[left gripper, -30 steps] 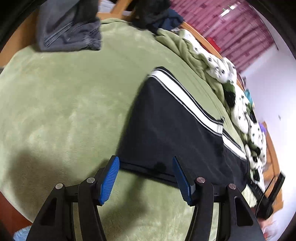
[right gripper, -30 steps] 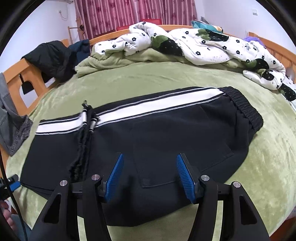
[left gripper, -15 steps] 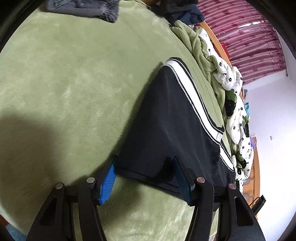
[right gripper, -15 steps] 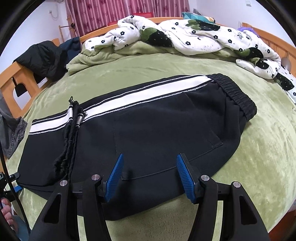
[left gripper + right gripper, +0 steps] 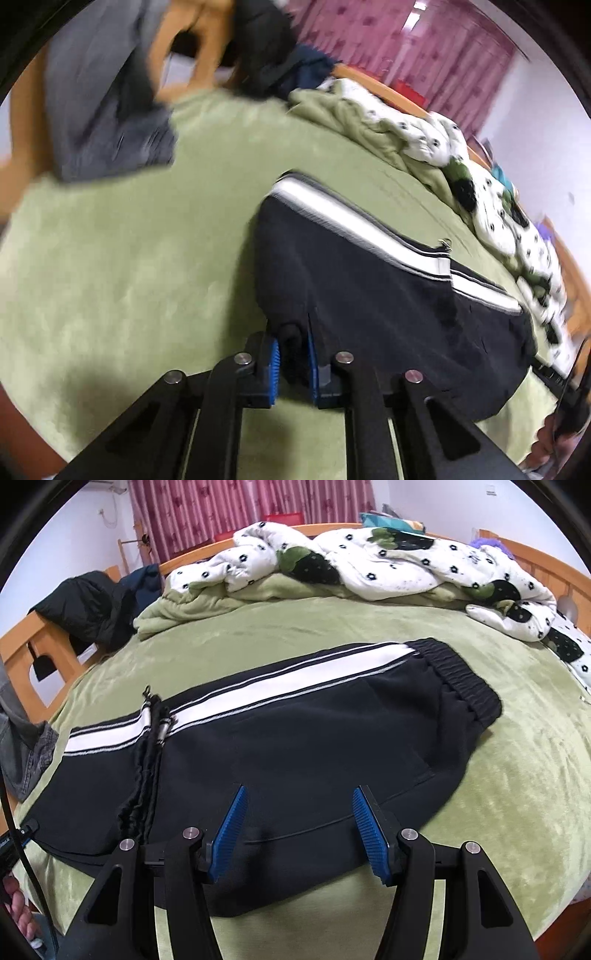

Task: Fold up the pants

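Note:
Black pants (image 5: 314, 746) with a white side stripe lie folded lengthwise on the green bed cover (image 5: 517, 775), elastic waistband at the right and a drawstring bundle lying across them at the left. In the left wrist view my left gripper (image 5: 293, 360) is shut on the near edge of the pants (image 5: 369, 295) at their leg end, and the pinched cloth is lifted a little. In the right wrist view my right gripper (image 5: 303, 830) stands open over the near hem, its blue pads (image 5: 231, 830) on either side of the black cloth without pressing it.
A white flowered quilt (image 5: 369, 565) and a green blanket (image 5: 192, 605) are heaped along the far side. Grey jeans (image 5: 107, 110) and dark jackets (image 5: 92, 605) hang on the wooden bed frame (image 5: 33, 653) at the left. A person's fingers (image 5: 18, 912) show at the lower left.
My left gripper has shut on the near edge of the pants and lifted it, and its view has swung up toward the bed frame. My right gripper has stayed open and crept slightly toward the hem.

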A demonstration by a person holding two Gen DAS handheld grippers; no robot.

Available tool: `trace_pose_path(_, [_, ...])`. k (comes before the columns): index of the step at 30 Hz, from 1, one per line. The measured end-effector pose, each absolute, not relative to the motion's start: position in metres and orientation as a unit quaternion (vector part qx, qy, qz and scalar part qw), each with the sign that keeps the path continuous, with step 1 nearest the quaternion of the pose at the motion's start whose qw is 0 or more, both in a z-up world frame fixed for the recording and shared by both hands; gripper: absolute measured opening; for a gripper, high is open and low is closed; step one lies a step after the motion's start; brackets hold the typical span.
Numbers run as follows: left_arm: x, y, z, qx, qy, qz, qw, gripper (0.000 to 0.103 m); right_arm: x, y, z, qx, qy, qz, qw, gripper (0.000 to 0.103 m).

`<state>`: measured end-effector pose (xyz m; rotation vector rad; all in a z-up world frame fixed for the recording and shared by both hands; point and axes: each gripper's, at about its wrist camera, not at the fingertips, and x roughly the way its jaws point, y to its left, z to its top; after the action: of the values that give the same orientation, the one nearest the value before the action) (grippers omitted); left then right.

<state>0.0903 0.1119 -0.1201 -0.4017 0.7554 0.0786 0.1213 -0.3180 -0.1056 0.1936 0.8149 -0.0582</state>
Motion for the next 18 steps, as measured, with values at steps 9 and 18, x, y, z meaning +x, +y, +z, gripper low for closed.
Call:
trace_pose_path(9, [0.108,-0.024,-0.035,-0.086,0.311,-0.09,0.942,0.011,0.099,-0.381,-0.091,0.183,0.379,-0.029,0.906,0.059])
trace_pose_path(18, [0.134,-0.16,-0.097,-0.025,0.383,-0.193,0.903,0.01,0.071,-0.425,-0.075,0.21,0.347,-0.059,0.912,0.059])
